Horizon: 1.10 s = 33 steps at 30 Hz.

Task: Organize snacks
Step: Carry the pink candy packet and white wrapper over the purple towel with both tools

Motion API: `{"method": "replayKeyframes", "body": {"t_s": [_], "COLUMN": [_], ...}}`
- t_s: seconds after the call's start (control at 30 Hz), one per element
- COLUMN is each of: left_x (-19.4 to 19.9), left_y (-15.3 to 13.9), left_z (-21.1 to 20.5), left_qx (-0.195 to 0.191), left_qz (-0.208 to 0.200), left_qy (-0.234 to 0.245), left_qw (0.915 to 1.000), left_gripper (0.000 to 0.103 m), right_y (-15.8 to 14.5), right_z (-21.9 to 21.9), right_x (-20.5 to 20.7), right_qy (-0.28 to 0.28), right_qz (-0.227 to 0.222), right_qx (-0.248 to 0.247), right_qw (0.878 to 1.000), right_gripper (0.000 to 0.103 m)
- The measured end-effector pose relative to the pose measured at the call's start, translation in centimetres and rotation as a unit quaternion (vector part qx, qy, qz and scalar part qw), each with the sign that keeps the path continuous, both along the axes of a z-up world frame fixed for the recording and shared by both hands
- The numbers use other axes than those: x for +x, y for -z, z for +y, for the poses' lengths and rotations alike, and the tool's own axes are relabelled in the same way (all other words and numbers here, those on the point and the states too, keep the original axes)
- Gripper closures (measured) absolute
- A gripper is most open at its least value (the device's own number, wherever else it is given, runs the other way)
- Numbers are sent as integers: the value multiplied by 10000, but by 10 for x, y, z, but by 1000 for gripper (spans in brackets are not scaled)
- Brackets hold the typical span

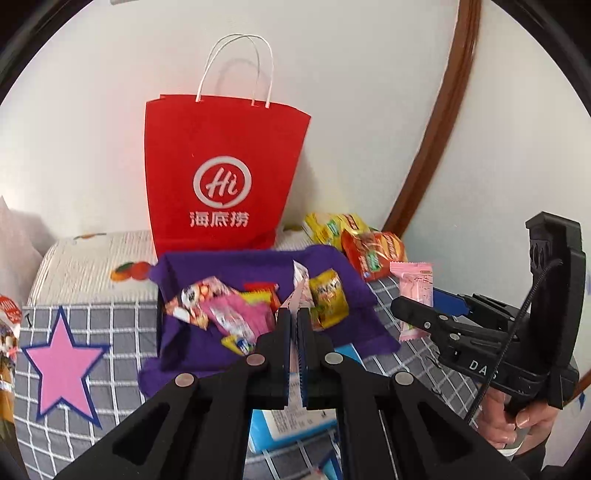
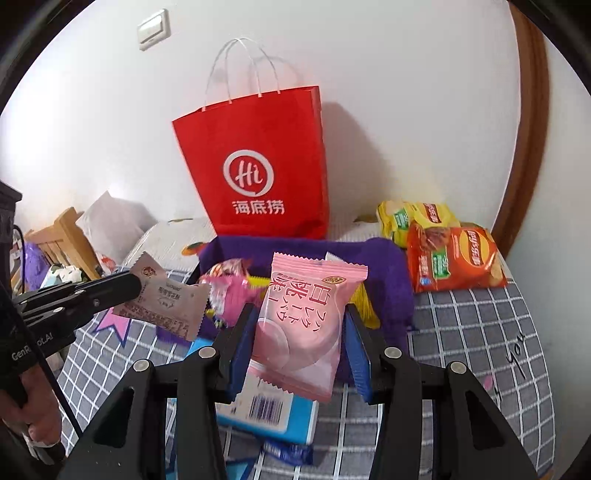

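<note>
Pink packet [image 2: 303, 325] between hand-held gripper [image 2: 299, 354] pads (clamped)

A red paper bag [image 2: 258, 162] stands against the white wall [image 2: 406, 92]; a light switch [image 2: 154, 29] sits high, a wooden chair [image 2: 62, 236] far left.

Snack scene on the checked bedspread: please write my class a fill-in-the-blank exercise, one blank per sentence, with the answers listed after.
1. The right gripper is shut on a snack packet whose colour is ____.
2. The paper bag standing against the wall is ____ in colour.
3. The open container holding loose snacks is lined with ____ fabric.
4. The left gripper pinches a thin packet, so its jaws are nearly ____.

Answers: pink; red; purple; shut
</note>
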State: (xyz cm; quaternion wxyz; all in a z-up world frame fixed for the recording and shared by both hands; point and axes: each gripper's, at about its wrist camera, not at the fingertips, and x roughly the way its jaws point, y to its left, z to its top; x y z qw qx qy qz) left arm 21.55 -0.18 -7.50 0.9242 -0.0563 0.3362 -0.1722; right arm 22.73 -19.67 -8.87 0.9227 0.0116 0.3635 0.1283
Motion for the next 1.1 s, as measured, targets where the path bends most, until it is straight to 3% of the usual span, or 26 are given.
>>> {"method": "replayKeyframes", "body": {"t_s": [0.53, 0.77, 1.1], "left_x": [84, 109, 143], "left_y": [16, 31, 59], "left_z": [-2, 0, -8], "left_qx": [19, 23, -342], "left_qz": [193, 319, 663], "left_qy": [-170, -187, -84], "left_qw": [9997, 9993, 9972], "left_gripper": [99, 99, 99], "right_y": [24, 64, 99], "right_z": [16, 27, 26], "right_x": [102, 141, 161], "right_qy": [-190, -298, -591], "right_qz": [334, 713, 1182], "right_qx": [159, -35, -393], "right_qw": [9991, 9970, 9904], "right_gripper": [57, 57, 57]}}
